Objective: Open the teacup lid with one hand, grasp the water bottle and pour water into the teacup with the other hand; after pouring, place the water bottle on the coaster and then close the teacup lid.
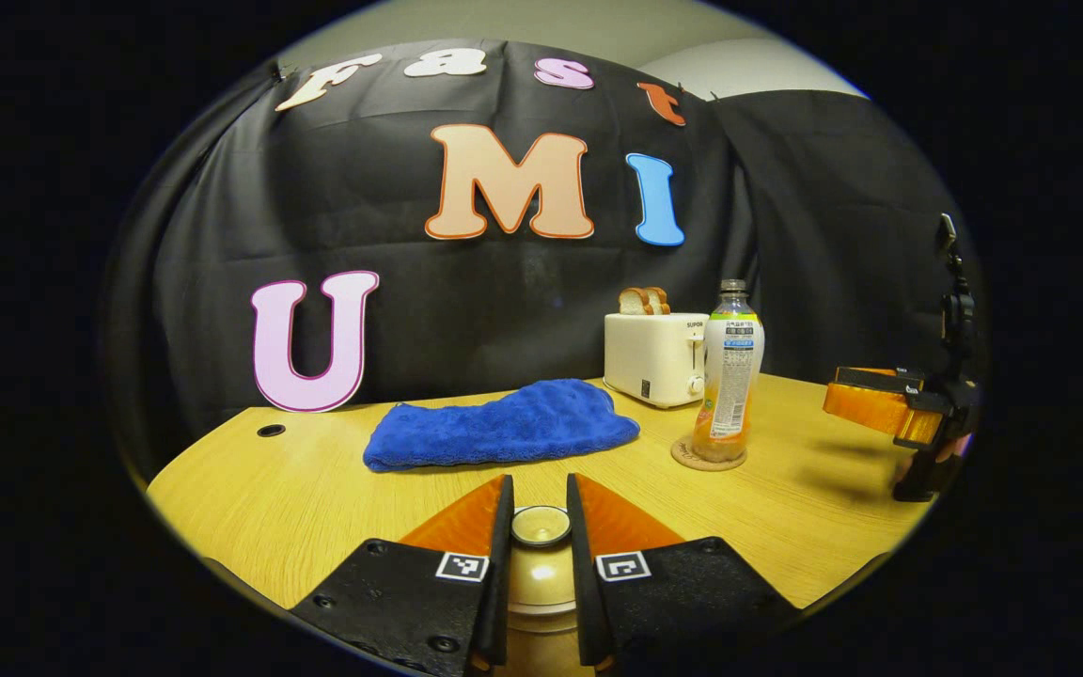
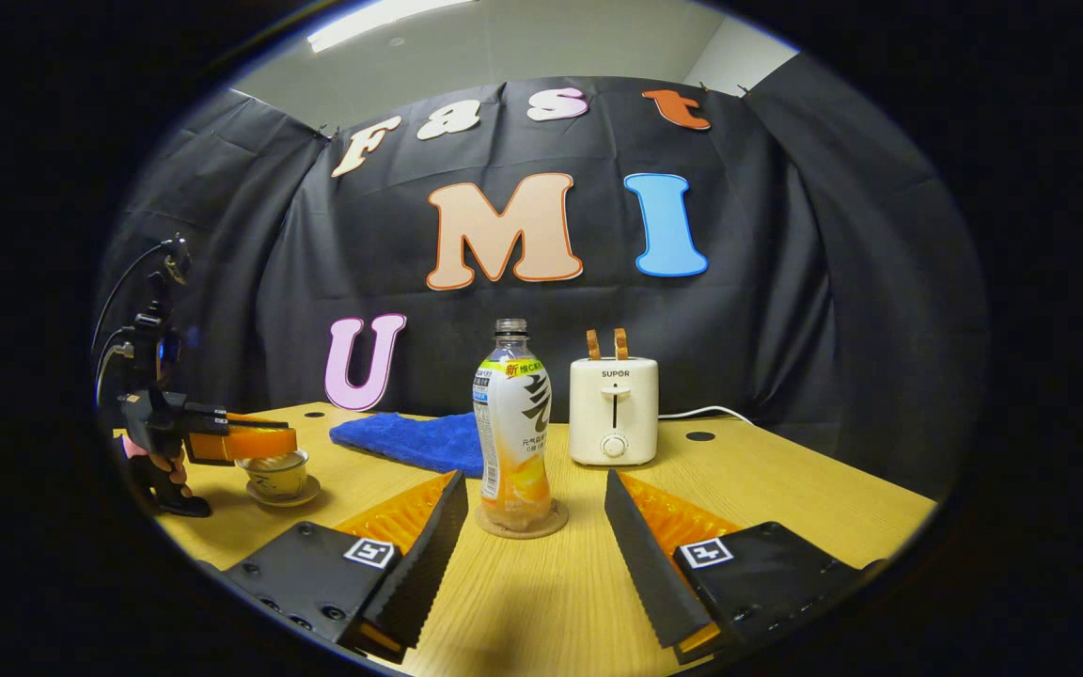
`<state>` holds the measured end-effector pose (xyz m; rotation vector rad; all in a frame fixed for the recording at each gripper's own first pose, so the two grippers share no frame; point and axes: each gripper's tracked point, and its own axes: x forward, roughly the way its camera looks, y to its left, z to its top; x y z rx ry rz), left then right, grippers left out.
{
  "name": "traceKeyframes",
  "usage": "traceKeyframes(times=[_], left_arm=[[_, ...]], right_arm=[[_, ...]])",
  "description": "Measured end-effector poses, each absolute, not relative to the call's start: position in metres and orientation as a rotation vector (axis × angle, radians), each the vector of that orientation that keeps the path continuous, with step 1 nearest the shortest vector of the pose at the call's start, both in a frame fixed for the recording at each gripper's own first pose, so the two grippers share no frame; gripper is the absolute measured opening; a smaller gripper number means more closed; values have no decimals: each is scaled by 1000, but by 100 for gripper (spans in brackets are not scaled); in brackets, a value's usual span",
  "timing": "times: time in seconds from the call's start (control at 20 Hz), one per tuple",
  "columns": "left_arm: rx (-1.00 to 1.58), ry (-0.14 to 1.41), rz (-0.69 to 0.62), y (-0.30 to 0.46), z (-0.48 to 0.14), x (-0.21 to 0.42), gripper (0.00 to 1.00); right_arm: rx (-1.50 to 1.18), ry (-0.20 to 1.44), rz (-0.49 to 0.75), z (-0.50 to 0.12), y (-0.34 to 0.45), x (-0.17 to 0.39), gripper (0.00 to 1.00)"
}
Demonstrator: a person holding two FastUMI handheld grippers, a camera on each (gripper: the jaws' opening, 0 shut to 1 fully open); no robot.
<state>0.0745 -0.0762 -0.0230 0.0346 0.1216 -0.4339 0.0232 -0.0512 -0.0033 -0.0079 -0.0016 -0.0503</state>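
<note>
My left gripper (image 1: 539,483) is shut on the round knob of the teacup lid (image 1: 541,525), which rests on the pale teacup (image 1: 541,588) directly below. In the right gripper view, the left gripper (image 2: 288,444) hovers over the teacup (image 2: 276,478) and its saucer at the table's left. The water bottle (image 2: 513,432), part full of orange drink, stands upright on the round coaster (image 2: 556,522). My right gripper (image 2: 534,478) is open, with the bottle just ahead of its fingertips and untouched. In the left gripper view, the bottle (image 1: 729,376) sits on the coaster (image 1: 682,456), and the right gripper (image 1: 833,390) floats to its right.
A blue cloth (image 1: 504,425) lies across the middle of the wooden table (image 1: 297,498). A white toaster (image 2: 613,412) with toast in it stands behind the bottle, its cord trailing right. Cable holes (image 2: 699,436) dot the tabletop.
</note>
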Motion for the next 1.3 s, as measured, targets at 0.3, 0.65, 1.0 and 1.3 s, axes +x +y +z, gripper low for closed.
traceKeyframes(times=[0.3, 0.65, 1.0, 1.3], left_arm=[[36, 131, -424, -75, -25, 75, 28], [6, 97, -427, -71, -17, 72, 58], [-13, 9, -363, -59, -3, 63, 93], [-10, 7, -276, -38, -4, 51, 93]], right_arm=[[-8, -1, -49, -3, -52, 23, 93], [-8, -1, -55, -3, -52, 22, 94], [-9, 0, -55, -2, -53, 21, 93], [-9, -1, -53, -2, -53, 21, 93]])
